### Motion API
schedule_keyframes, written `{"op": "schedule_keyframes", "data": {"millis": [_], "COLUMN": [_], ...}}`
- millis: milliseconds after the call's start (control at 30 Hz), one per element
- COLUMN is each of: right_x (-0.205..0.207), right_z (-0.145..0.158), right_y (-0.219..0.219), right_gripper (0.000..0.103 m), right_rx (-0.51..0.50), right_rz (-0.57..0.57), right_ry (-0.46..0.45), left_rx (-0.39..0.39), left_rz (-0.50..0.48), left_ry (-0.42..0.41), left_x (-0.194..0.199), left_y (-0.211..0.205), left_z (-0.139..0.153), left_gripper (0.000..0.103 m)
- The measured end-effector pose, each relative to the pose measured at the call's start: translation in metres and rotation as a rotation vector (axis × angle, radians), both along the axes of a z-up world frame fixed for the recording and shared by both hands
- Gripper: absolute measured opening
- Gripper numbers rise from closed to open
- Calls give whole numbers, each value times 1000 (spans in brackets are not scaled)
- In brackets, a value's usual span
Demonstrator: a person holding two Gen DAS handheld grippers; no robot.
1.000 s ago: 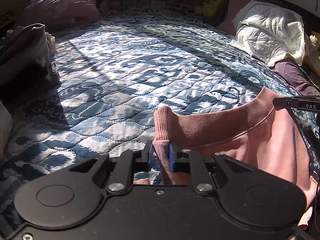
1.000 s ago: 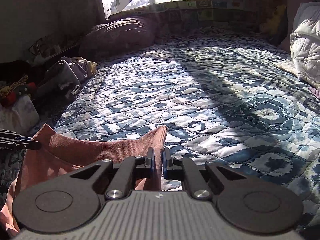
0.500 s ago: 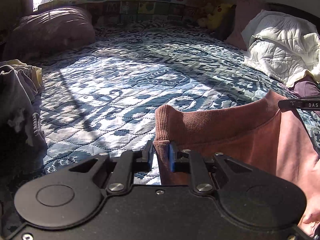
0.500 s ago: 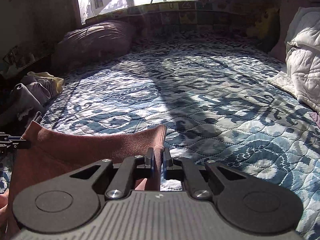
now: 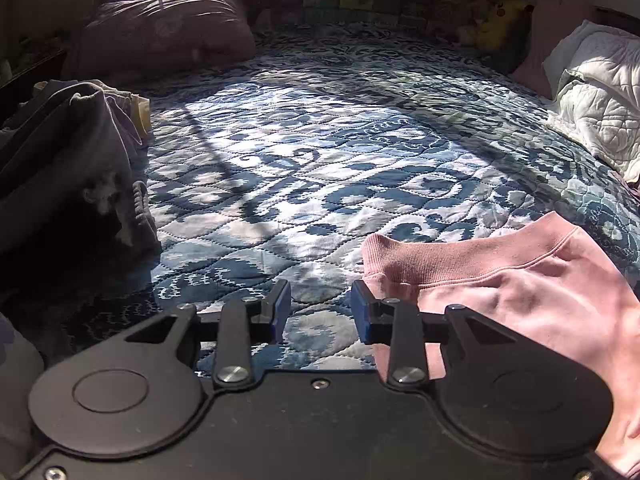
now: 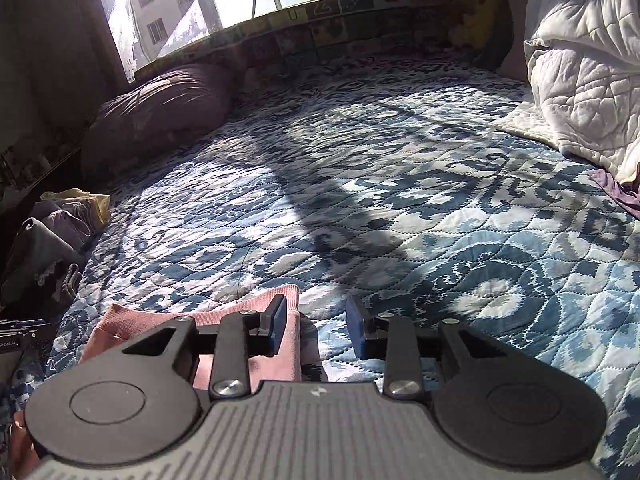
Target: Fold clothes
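Pink sweatshirt [image 5: 532,292] — ribbed hem toward window

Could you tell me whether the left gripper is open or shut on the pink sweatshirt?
Open: the left gripper shows quilt between its fingers; the pink sweatshirt lies beside it.

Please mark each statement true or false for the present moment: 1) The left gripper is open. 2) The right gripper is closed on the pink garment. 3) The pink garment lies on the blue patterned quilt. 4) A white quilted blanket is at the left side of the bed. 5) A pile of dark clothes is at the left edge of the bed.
1) True: the left gripper is open, nothing between its fingers.
2) False: the right gripper is open; the pink garment lies beside its left finger.
3) True: it rests on the quilt.
4) False: the white blanket is at the right.
5) True: the dark clothes lie there.
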State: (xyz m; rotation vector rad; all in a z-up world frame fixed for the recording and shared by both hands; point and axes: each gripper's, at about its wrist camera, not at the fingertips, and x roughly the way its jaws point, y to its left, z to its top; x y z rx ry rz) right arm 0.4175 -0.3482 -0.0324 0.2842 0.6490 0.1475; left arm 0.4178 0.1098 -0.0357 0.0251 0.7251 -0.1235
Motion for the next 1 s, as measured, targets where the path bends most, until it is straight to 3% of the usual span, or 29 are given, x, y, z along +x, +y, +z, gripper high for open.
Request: {"op": "schedule_keyframes", "data": {"millis": [133, 300, 467, 567, 667, 800, 1000], "right_x": [-58, -141, -201, -215, -226, -233, -240], "right_z": [23, 32, 8, -14, -33, -61, -88], "right_y": [-15, 10, 65, 98, 134, 170, 204], "right_gripper": [34, 35, 39, 39, 39, 39, 39], "right_rx": [45, 80, 115, 112, 51, -33, -238], "right_rz": [-16, 37, 188, 245, 290, 298, 354], "right_ry": [-86, -158, -143, -100, -110, -125, -225], "left_rx": [-34, -184, -346, -501, -620, -704, -773], "left_rz": [57, 158, 251, 336, 390, 421, 415], "left_ry": [-22, 21, 71, 113, 124, 132, 111], "left_x": [-43, -102, -159, -173, -177, -170, -140], "left_y": [27, 53, 68, 82, 90, 95, 98], "left_z": [14, -1, -26, -47, -61, -74, -86], "left_gripper": [43, 43, 43, 41, 41, 41, 40]}}
